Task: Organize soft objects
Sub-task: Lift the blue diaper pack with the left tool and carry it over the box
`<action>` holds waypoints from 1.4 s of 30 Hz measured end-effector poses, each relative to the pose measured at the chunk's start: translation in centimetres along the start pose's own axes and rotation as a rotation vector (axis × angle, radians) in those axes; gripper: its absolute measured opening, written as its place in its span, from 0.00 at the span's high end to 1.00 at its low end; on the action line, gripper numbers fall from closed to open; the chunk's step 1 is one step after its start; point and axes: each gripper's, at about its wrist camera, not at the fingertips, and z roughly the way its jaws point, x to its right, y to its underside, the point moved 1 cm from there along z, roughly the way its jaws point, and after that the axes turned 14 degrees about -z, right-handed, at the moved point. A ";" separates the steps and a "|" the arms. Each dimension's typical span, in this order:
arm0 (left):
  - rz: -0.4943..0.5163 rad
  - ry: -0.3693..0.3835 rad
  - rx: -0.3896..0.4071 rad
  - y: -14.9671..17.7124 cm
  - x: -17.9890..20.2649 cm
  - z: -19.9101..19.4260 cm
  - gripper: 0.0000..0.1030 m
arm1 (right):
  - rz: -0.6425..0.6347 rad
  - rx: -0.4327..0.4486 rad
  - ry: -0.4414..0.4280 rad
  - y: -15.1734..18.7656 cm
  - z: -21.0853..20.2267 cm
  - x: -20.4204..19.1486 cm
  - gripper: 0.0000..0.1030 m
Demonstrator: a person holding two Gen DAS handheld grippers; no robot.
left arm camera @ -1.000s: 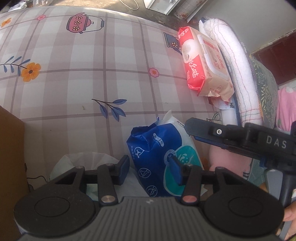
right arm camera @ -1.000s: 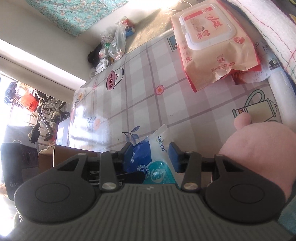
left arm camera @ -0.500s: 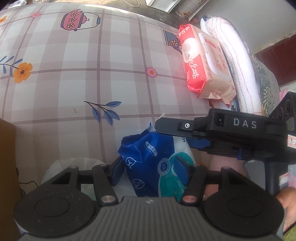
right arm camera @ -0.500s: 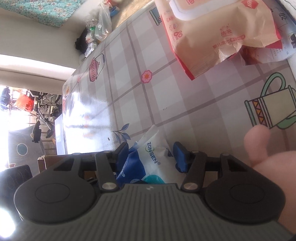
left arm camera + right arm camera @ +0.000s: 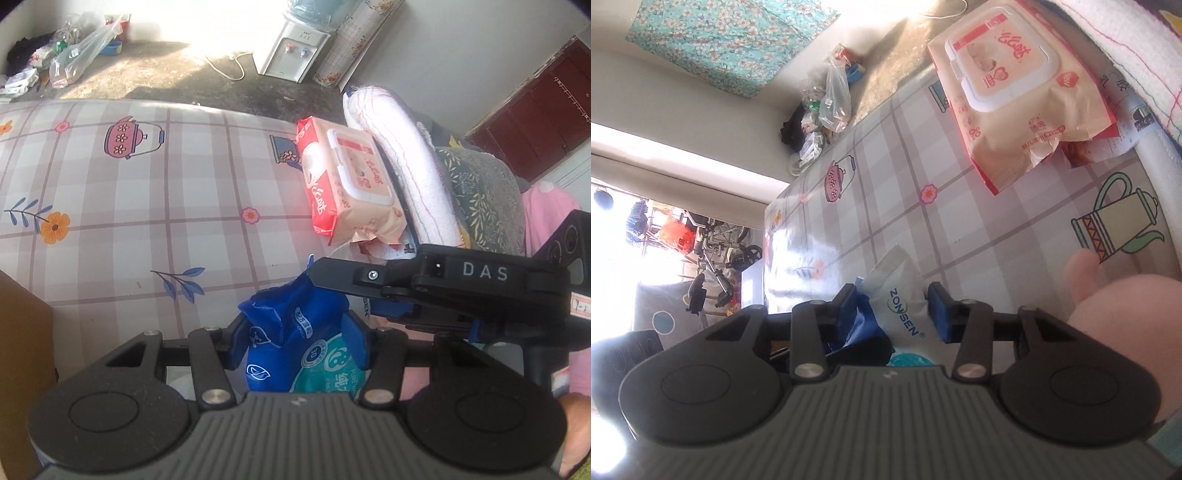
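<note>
Pinching the blue tissue pack (image 5: 295,343), the left gripper (image 5: 297,341) fingers close on it; right gripper (image 5: 895,308) fingers straddle its white end, slightly apart.

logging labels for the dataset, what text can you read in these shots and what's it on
"DAS": on the right gripper body.
"ZONSEN": on the white end of the blue tissue pack.
"PURE": partly cut off, on the teal face of that pack.
Red script and "98" on the pink wipes pack: brand not legible.
Paper slip print: too small.
</note>
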 end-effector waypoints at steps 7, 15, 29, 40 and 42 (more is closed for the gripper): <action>0.036 0.072 0.130 1.0 1.6 -7.4 0.48 | -0.101 0.123 0.003 -0.2 -6.5 -5.6 0.60; 0.035 0.102 0.261 3.6 -0.6 -18.1 0.48 | -0.209 0.208 -0.059 2.8 -11.7 -15.6 0.60; -0.175 -0.041 0.211 10.5 -18.6 -25.7 0.48 | -0.238 -0.078 -0.221 16.3 -1.9 -29.2 0.57; -0.253 -0.028 0.015 12.0 -25.4 -19.6 0.40 | -0.187 -0.203 -0.127 22.2 2.4 -27.9 0.53; -0.252 -0.037 0.005 11.6 -25.6 -19.0 0.43 | -0.187 -0.185 -0.127 22.1 1.8 -27.8 0.51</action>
